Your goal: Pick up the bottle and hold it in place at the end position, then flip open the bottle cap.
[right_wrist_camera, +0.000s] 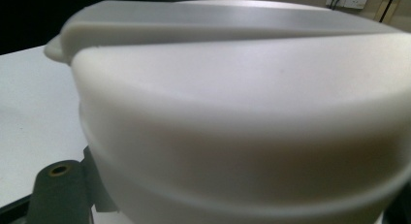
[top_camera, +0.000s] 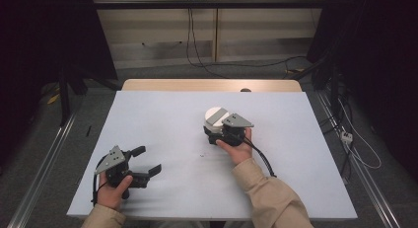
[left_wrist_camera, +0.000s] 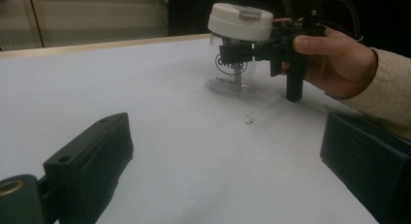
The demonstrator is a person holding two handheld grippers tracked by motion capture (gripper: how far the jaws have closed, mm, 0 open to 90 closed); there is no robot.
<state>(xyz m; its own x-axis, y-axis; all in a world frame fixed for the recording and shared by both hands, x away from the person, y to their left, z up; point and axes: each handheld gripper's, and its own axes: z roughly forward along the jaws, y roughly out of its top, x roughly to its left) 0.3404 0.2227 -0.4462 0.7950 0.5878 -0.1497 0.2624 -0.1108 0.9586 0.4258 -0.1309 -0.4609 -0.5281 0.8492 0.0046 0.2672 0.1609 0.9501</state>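
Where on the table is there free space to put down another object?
The white table top is bare between the left gripper and the jar, apart from a small speck, and along its far edge and right side. It is crowded only where the right gripper is shut on the jar.
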